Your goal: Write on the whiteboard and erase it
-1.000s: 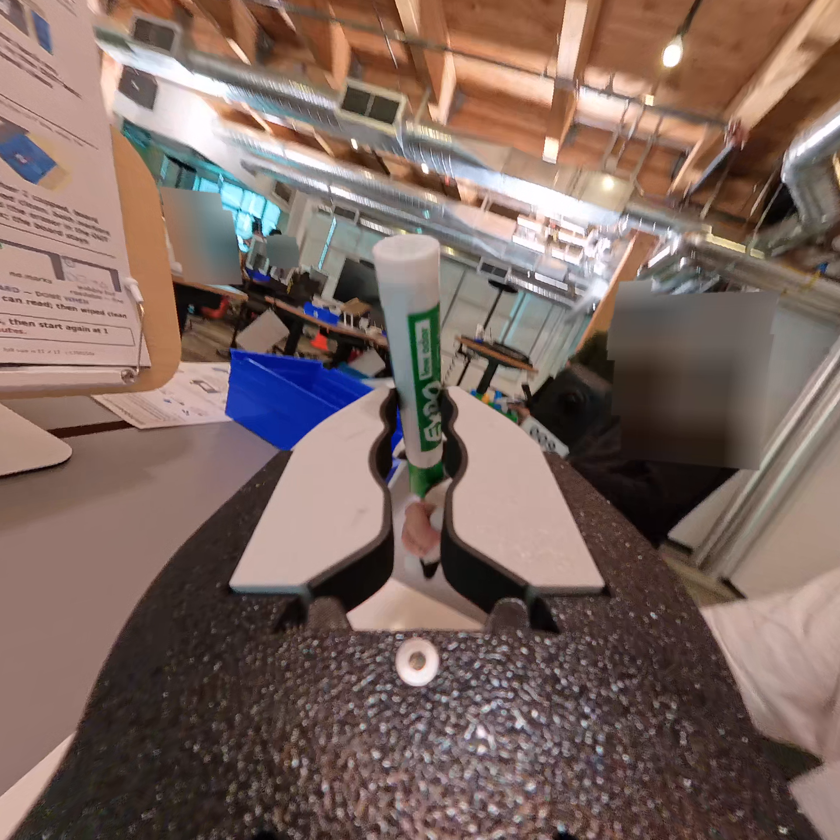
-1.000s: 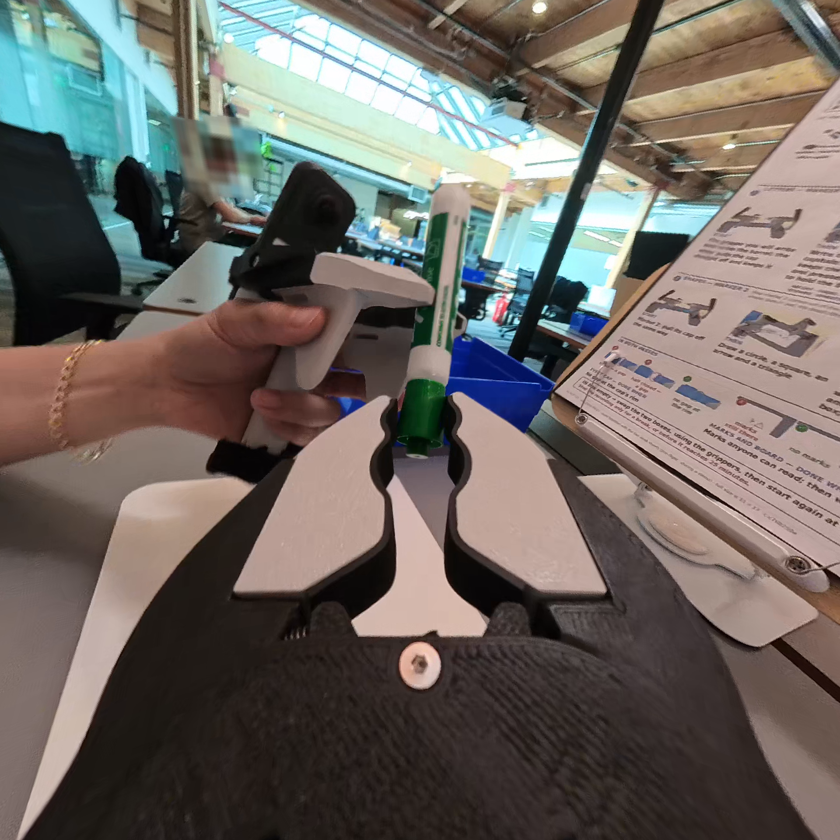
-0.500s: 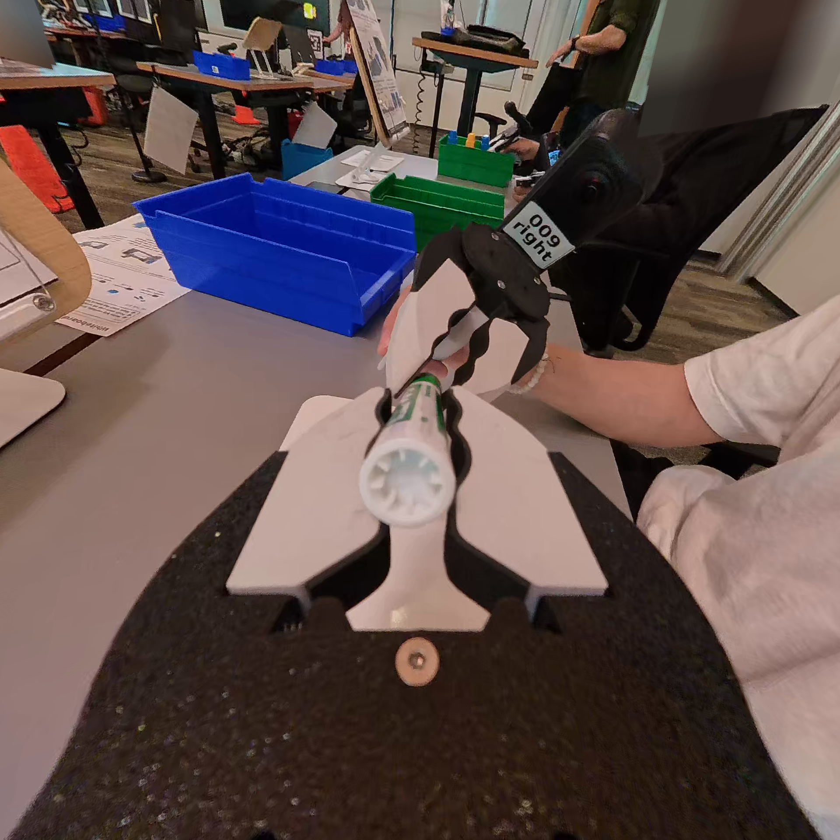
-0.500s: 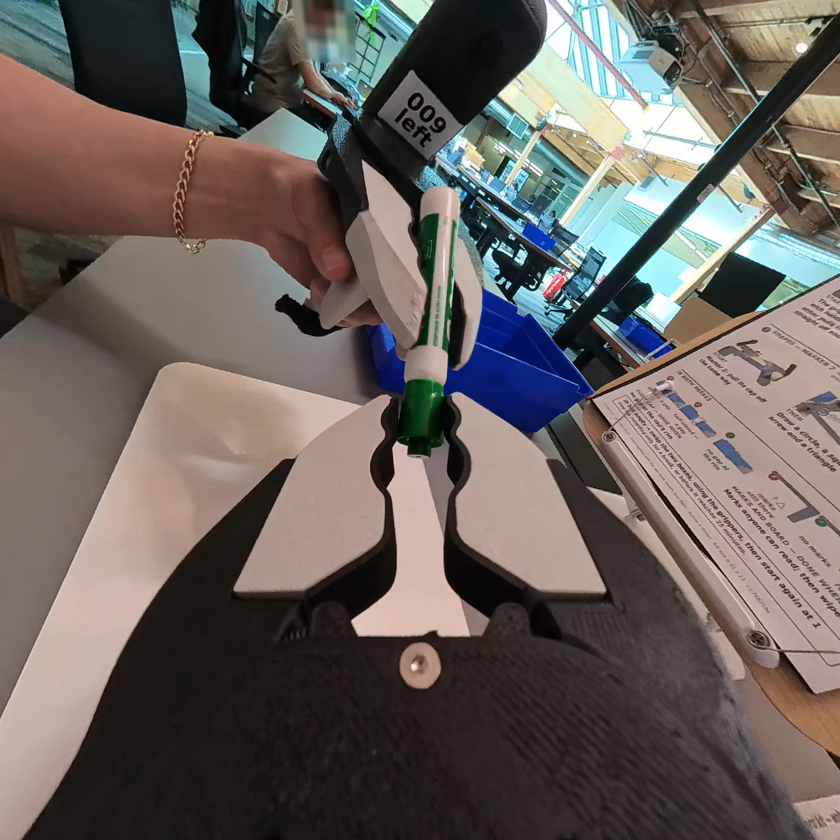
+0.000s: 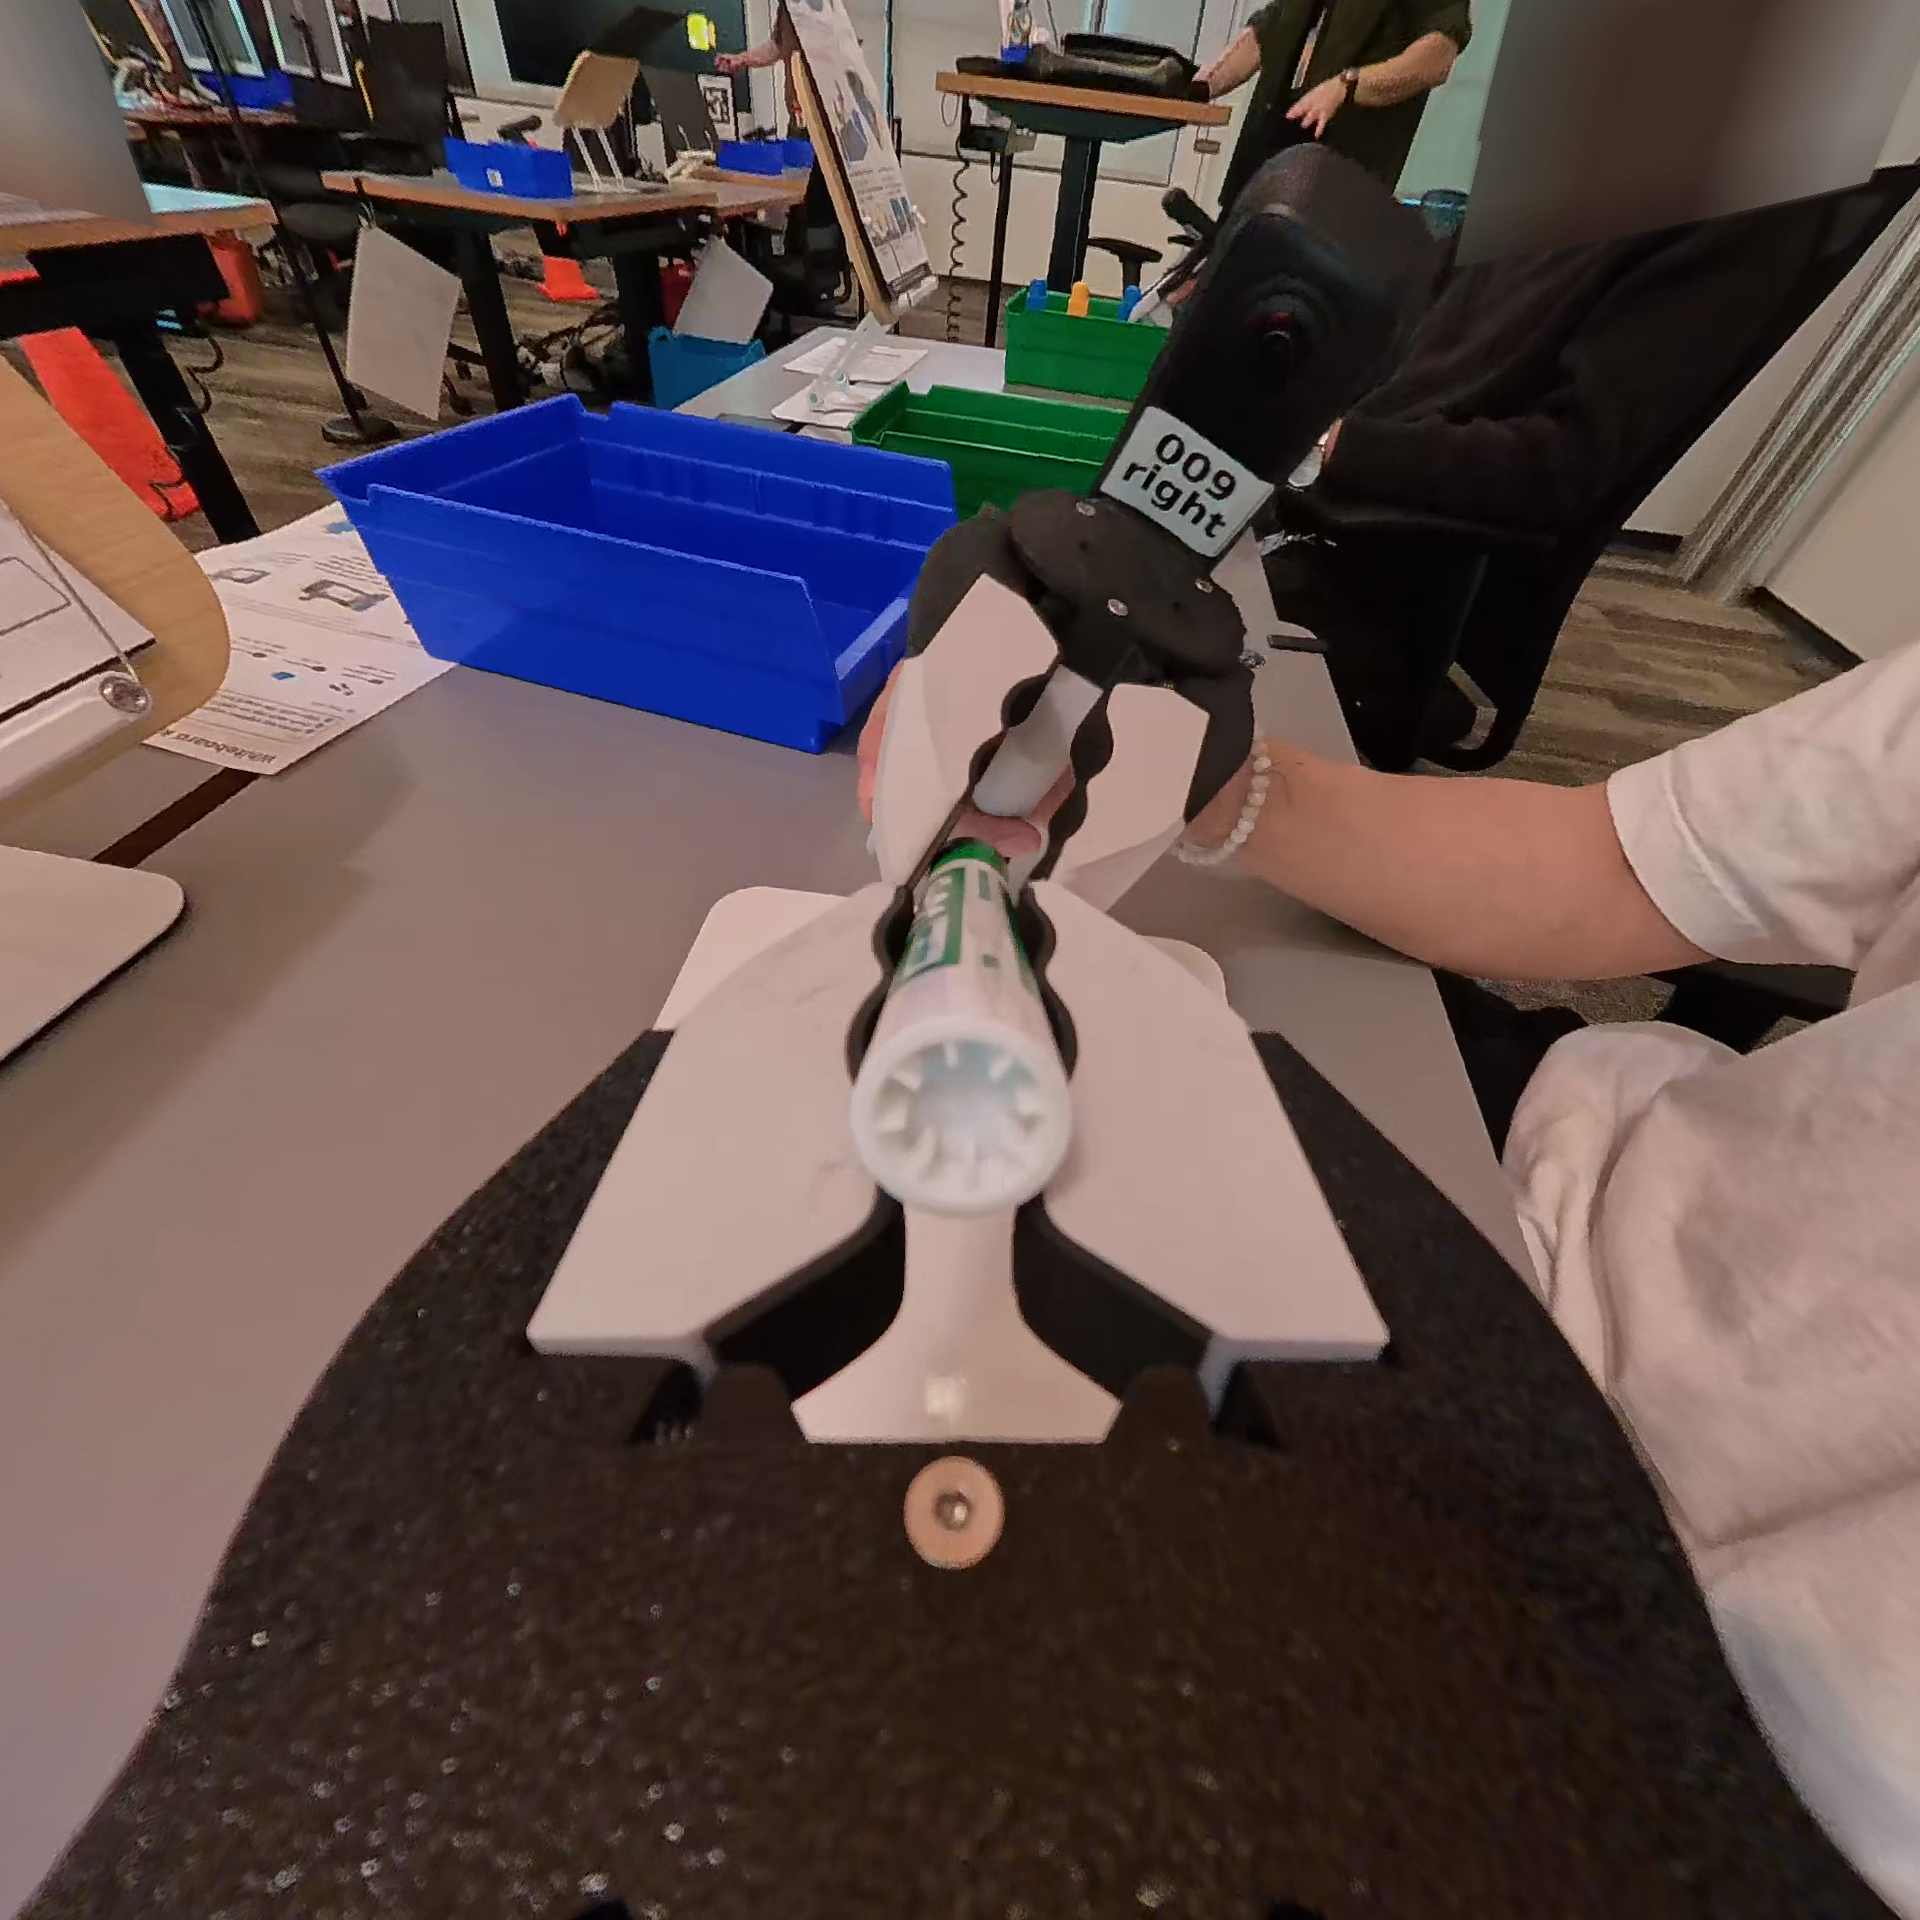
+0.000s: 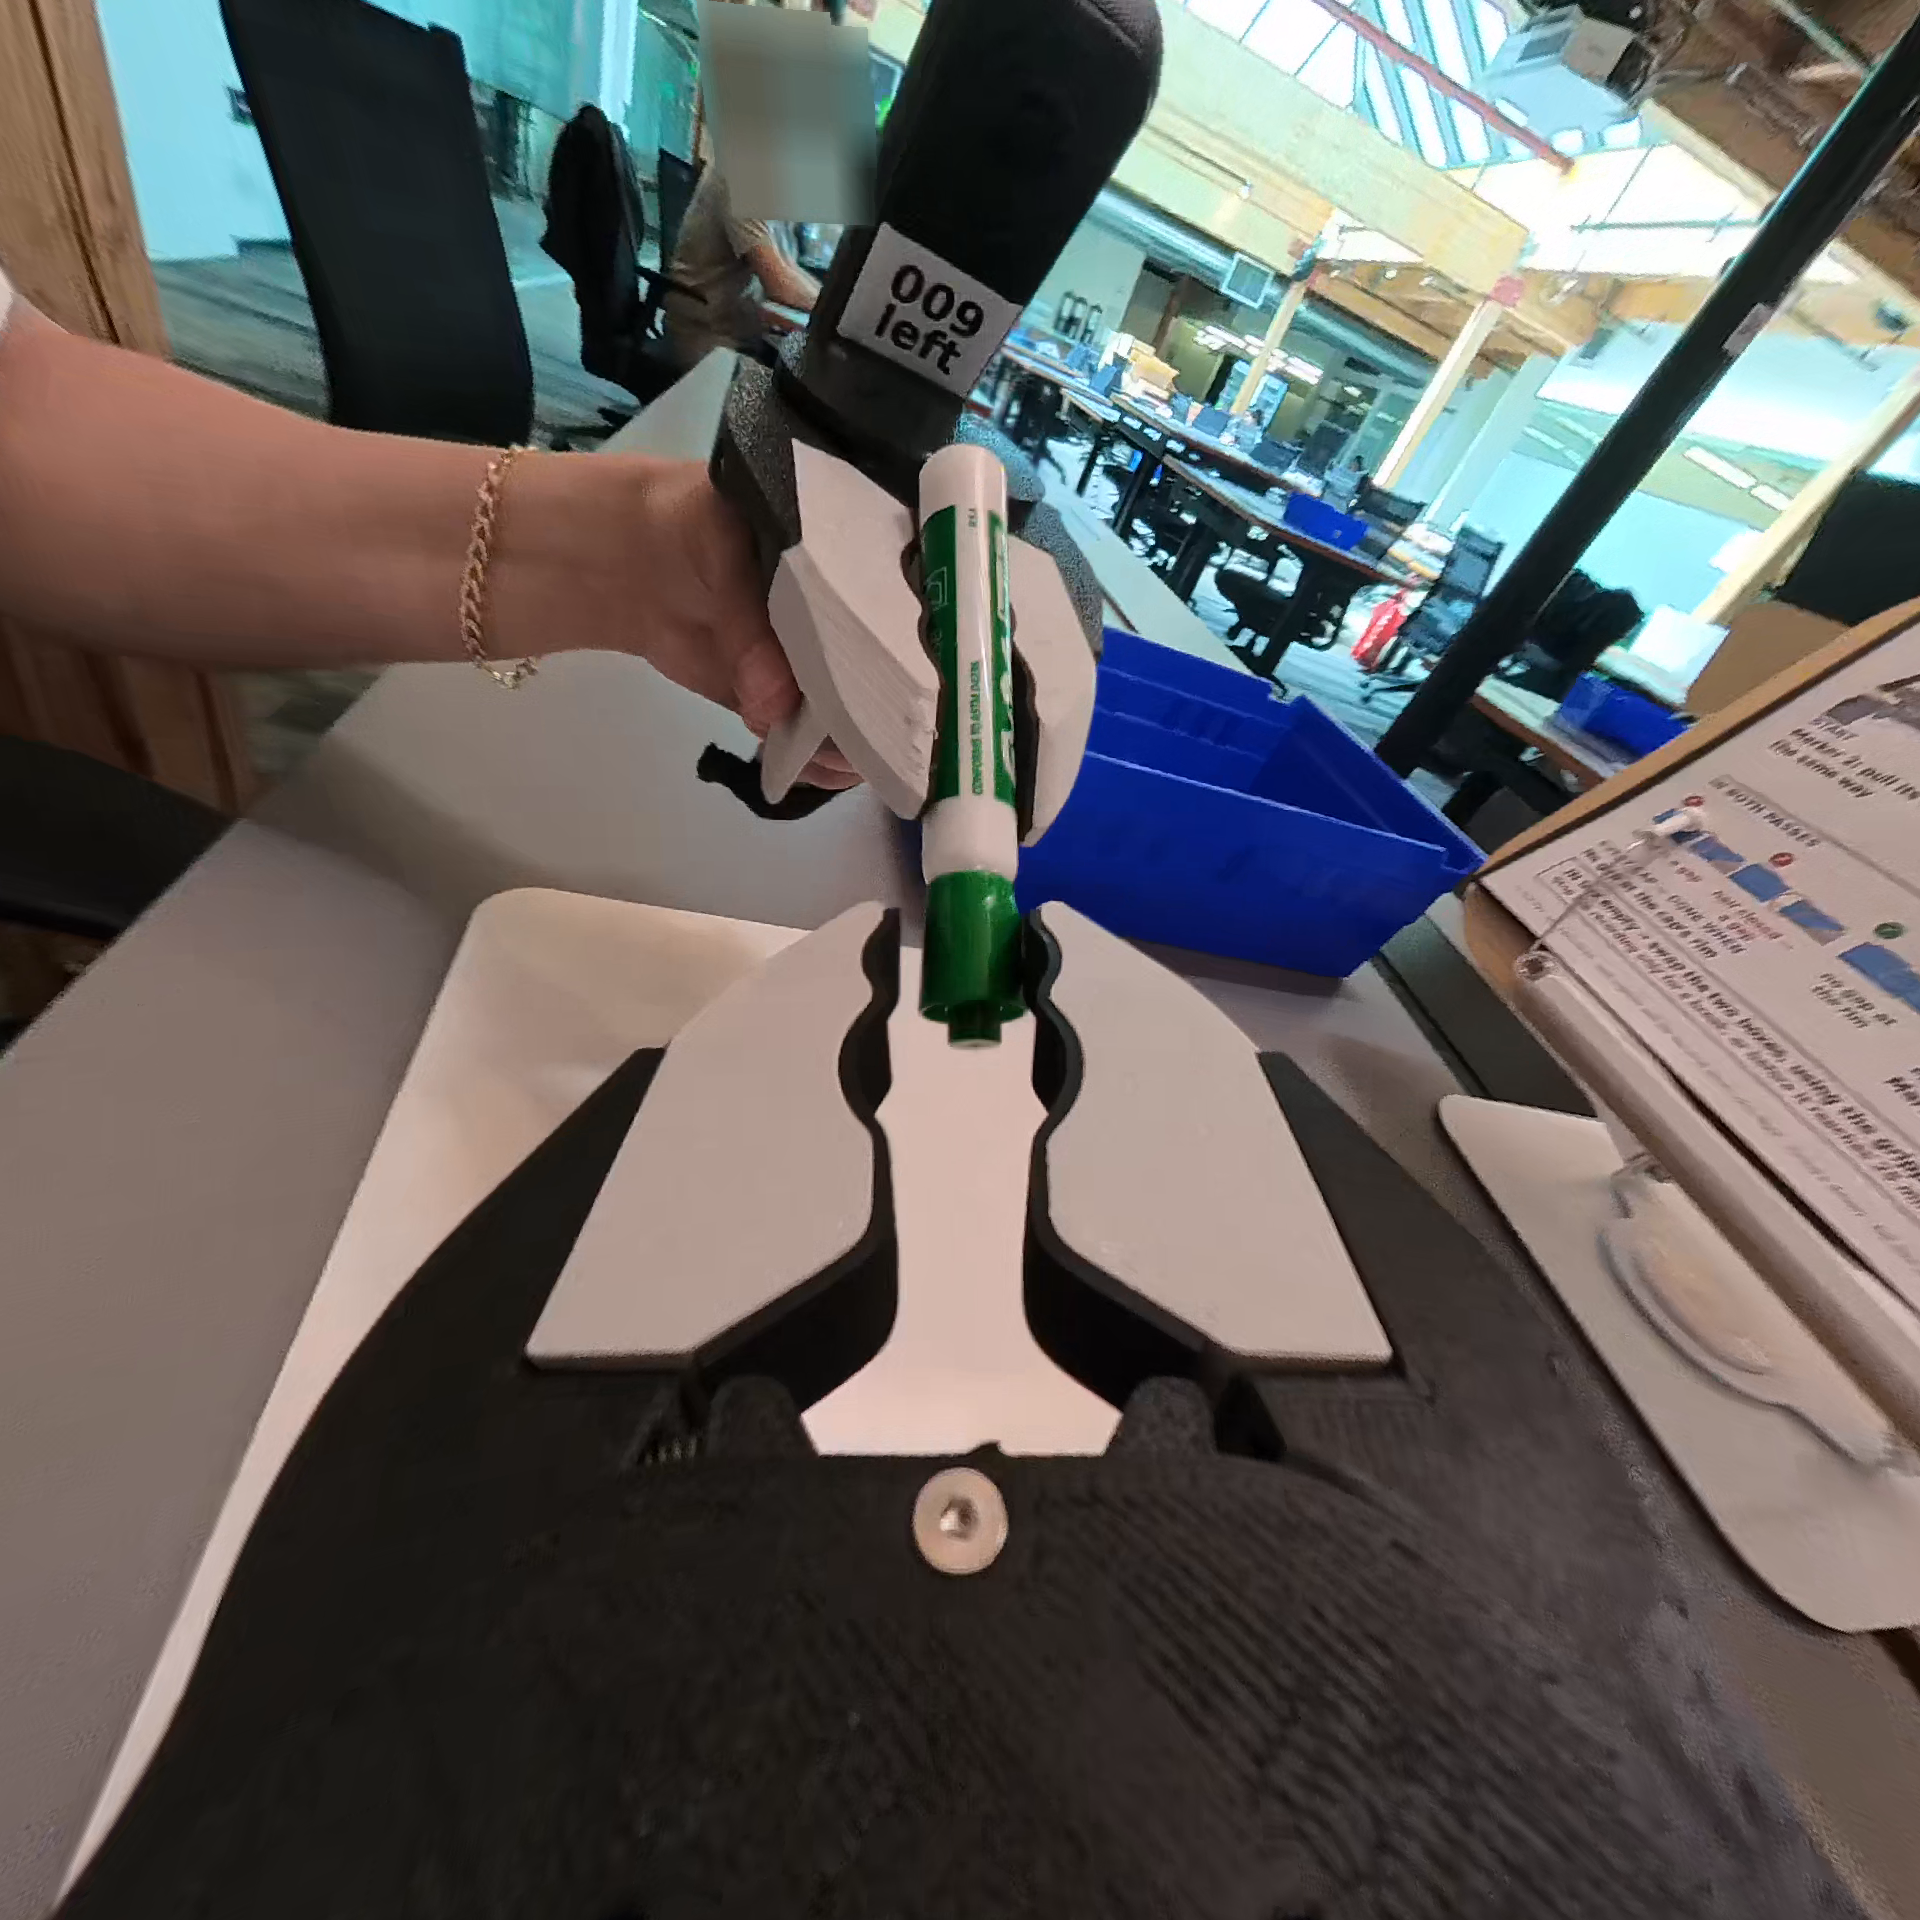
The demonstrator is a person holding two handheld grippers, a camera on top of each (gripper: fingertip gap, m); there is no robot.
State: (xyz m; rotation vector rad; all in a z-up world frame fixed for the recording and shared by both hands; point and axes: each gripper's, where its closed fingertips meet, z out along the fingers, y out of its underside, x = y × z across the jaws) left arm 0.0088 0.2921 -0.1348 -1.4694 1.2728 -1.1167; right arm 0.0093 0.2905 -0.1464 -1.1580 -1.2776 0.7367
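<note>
A green whiteboard marker point(image 5: 961, 997) is held in my left gripper point(image 5: 961, 914), which is shut on its white and green barrel, blunt end toward the camera. In the right wrist view the marker point(image 6: 971, 686) hangs tilted, cap down, from the left gripper point(image 6: 966, 800). Its green cap point(image 6: 971, 951) sits between the tips of my right gripper point(image 6: 961, 925), which is closed around it. The right gripper point(image 5: 987, 852) faces the left one over the whiteboard point(image 6: 499, 1039), a blank white board flat on the grey table point(image 5: 468, 883).
A blue bin point(image 5: 644, 561) stands behind the whiteboard, green bins point(image 5: 987, 436) farther back. An instruction sheet on a wooden stand point(image 6: 1766, 987) rises at the right, its base point(image 6: 1662, 1403) on the table. A loose paper point(image 5: 301, 644) lies left. A person's forearms point(image 5: 1455, 862) point(image 6: 312, 540) hold the grippers. My two grippers' fingertips are within a few centimetres of each other.
The left gripper has tipped from pointing up at the ceiling down toward the table. The marker stayed gripped, its cap between the right gripper's tips. Both grippers have drawn closer.
</note>
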